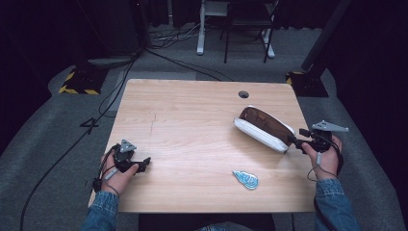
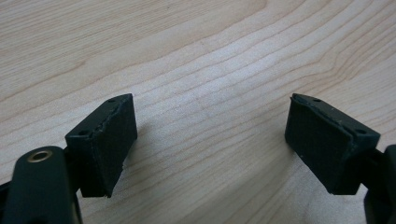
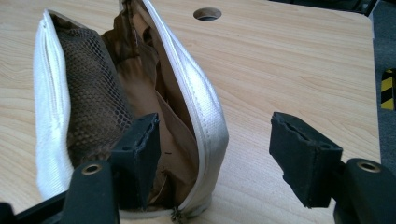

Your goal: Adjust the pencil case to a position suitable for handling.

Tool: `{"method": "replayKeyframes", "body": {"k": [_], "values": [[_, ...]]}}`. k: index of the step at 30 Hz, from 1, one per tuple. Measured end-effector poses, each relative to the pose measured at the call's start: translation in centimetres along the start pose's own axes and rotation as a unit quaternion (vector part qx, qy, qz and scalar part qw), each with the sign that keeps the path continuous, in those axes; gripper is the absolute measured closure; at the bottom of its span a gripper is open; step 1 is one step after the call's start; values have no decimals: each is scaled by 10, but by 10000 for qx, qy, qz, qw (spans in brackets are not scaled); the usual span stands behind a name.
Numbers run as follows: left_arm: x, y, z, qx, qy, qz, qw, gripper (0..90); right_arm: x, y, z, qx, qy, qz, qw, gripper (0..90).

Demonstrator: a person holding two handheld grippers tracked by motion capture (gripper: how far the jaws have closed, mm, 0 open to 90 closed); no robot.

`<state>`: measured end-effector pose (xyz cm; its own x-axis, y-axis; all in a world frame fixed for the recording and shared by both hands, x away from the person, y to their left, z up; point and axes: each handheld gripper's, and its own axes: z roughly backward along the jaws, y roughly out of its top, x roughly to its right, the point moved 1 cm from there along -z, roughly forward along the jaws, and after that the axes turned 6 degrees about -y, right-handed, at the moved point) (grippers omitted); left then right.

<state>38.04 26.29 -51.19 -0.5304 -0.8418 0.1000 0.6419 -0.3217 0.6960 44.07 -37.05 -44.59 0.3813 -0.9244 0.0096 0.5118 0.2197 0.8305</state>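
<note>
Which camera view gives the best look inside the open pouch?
The right gripper view: the pouch gapes toward the camera, showing its brown mesh lining and white zipper. The high view shows it small, from outside, on the table. The left gripper view shows bare tabletop.

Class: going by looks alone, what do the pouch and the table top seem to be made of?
Pouch: probably woven fabric, going by its white zipper tape, brown mesh pocket and creased tan lining. Table top: light wood or wood-look laminate, matte, with visible grain lines; which one is unclear.

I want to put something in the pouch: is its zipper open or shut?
Open. In the right gripper view the pouch gapes between its white zipper edges, showing brown lining and mesh inside.
</note>
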Motion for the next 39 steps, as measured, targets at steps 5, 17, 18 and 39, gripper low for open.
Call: {"method": "replayKeyframes", "body": {"k": [5, 17, 18, 39], "values": [[0, 0, -1, 4, -2, 8, 10000, 167, 0, 2, -11, -73, 1, 33, 10000, 352], [1, 1, -1, -1, 5, 22, 10000, 159, -2, -2, -30, -338, 37, 95, 9994, 375], [1, 1, -1, 0, 8, 16, 10000, 160, -3, -2, -32, -338, 59, 103, 9994, 382], [1, 1, -2, -19, 9, 28, 10000, 157, -8, -1, -36, -466, 437, 446, 9970, 823]]}}
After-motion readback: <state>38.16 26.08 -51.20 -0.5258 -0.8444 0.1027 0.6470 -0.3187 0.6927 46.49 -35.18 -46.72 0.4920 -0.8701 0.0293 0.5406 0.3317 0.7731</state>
